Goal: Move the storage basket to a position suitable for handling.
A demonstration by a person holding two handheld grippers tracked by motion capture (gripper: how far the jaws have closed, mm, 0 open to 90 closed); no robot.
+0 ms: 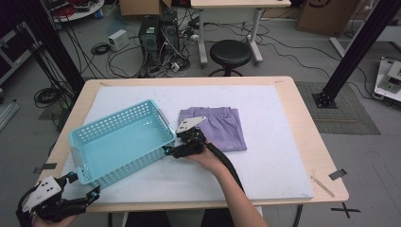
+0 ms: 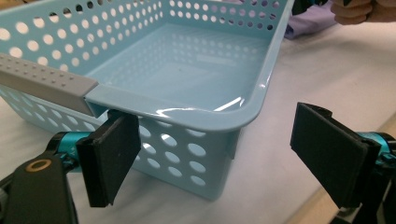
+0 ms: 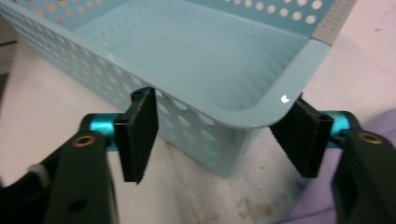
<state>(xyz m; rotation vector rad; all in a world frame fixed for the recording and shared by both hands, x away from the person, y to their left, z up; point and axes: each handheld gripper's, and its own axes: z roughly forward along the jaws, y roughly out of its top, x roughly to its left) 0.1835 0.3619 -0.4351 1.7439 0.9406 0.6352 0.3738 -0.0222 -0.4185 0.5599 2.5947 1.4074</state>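
Observation:
A light blue perforated basket [image 1: 135, 164] with grey handle strips sits empty and at an angle on the left of the white mat. My left gripper [image 1: 84, 184] is at the basket's near left corner [image 2: 205, 121]. Its jaws stand open on either side of that corner, and the right pad [image 2: 327, 158] is clear of the plastic. My right gripper [image 1: 170, 150] is at the basket's right corner [image 3: 243, 119], open, with the corner between its pads. A folded lilac garment [image 1: 220, 125] lies flat just right of the basket.
The white mat [image 1: 274, 161] covers most of the wooden table [image 1: 312, 137]. A thin wooden stick [image 1: 323, 186] lies near the front right edge. Behind the table stand a black stool [image 1: 230, 53], computer towers [image 1: 158, 33] and loose cables.

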